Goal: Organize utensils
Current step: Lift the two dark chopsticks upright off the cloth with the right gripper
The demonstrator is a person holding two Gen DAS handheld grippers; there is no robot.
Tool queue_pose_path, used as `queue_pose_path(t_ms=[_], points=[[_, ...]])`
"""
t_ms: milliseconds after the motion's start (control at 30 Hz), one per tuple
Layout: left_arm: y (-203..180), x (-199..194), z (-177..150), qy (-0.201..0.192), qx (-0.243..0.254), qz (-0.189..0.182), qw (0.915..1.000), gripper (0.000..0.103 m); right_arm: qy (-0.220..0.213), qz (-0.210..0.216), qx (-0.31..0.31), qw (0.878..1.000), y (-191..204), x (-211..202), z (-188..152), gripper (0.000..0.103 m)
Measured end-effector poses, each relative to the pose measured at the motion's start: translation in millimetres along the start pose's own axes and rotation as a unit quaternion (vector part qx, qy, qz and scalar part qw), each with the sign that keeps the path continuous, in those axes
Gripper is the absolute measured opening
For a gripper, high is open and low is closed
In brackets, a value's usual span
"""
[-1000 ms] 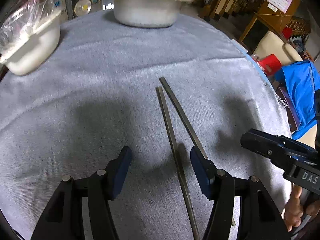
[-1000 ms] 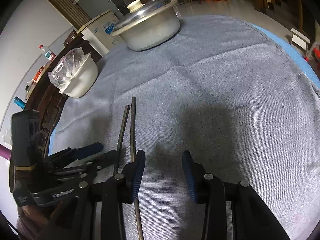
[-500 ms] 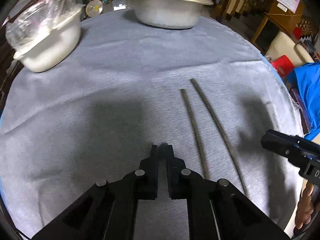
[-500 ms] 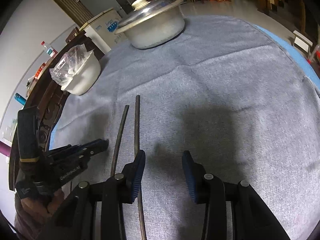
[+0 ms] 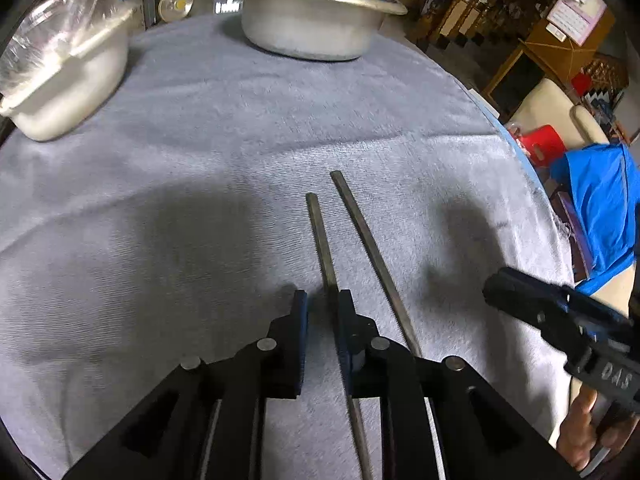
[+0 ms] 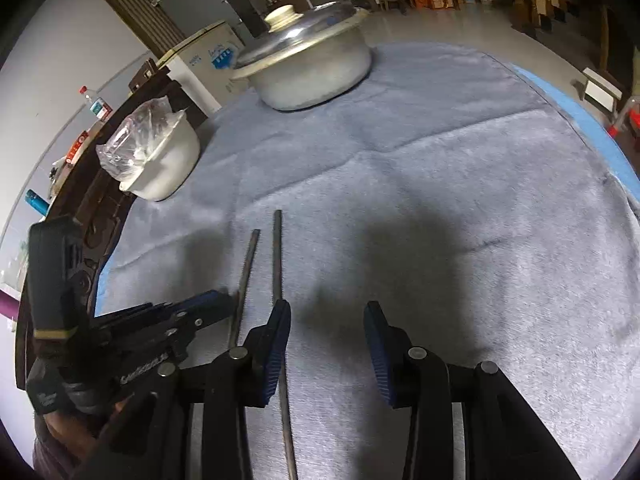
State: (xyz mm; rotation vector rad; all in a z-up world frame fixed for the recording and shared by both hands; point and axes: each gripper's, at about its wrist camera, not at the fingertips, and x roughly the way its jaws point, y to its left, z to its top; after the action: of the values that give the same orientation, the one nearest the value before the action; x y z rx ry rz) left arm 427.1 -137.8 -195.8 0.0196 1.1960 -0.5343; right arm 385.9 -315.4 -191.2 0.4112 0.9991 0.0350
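Two chopsticks lay side by side on the grey cloth [image 5: 200, 160], well short of the lidded pot [image 5: 312, 28] and the white bowl [image 5: 68, 84]. Your left gripper [image 5: 322, 304] was opening, the left chopstick [image 5: 320, 236] between its pads (only the right pad seemed to touch it). Your right gripper [image 6: 326, 320] stood part spread over bare cloth, the right chopstick [image 6: 277, 256] passing under its left finger.

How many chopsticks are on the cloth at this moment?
2. One chopstick runs between the left gripper fingers; the other chopstick lies just right of it, apart. No others show.
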Motion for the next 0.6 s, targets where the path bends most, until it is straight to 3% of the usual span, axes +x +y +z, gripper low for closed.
queue_pose_path(t_ms=[200, 367, 467, 533, 600], points=[[-5.5, 5.9, 9.1, 0.002, -0.014, 0.009, 0.9999, 0.017, 0.000, 0.004, 0.000, 1.000, -1.6, 1.5, -0.4, 0.041], [-8.5, 7.4, 12.4, 0.014, -0.027, -0.020, 0.9993, 0.017, 0.001, 0.009, 0.000, 1.000, -0.2, 4.5, -0.5, 0.041], [-12.3, 11.0, 11.4, 0.003, -0.016, -0.013, 0.9998, 0.017, 0.003, 0.008, 0.002, 1.000, -1.7, 5.1, -1.2, 0.041], [-11.8, 11.6, 11.4, 0.002, -0.013, -0.001, 0.9999, 0.007, 0.004, 0.007, 0.003, 1.000, -3.5, 5.1, -1.6, 0.041], [-10.7, 16.8, 15.5, 0.004, -0.016, -0.005, 0.9998, 0.007, 0.005, 0.004, 0.002, 1.000, -4.3, 5.9, -1.5, 0.041]])
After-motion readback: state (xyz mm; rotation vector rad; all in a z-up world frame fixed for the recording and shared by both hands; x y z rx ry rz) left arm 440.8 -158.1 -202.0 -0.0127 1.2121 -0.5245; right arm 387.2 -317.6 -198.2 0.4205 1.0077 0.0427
